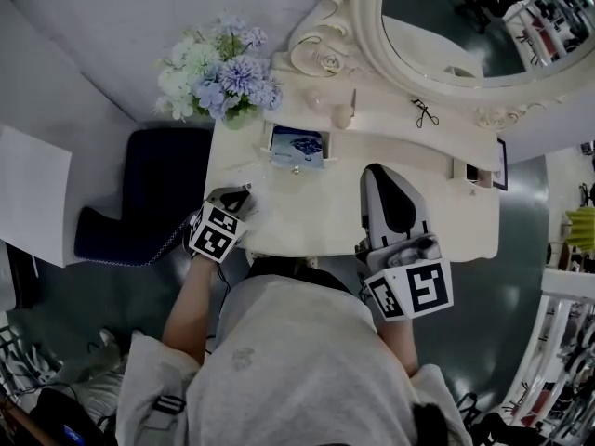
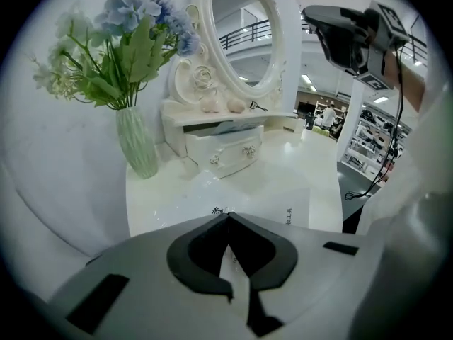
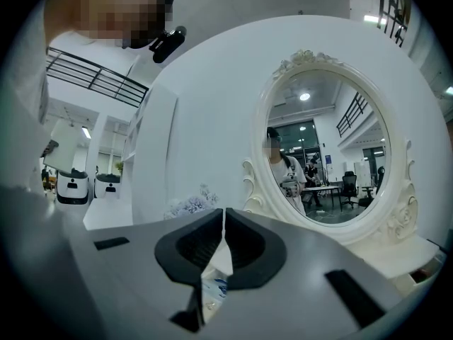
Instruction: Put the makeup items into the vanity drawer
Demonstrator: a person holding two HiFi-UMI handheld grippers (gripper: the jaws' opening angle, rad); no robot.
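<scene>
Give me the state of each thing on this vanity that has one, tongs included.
left tongs, shut, angled downward.
right tongs, shut, nothing between them.
drawer, pulled open, something blue-patterned inside.
vase, upright, holding flowers.
eyelash curler, lying flat, outside the drawer.

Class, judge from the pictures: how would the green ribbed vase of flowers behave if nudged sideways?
The vase looks tall and narrow under a wide bunch of flowers, so it would probably tip rather than slide. It seems to be ribbed glass: likely fragile, and heavy for its size.
</scene>
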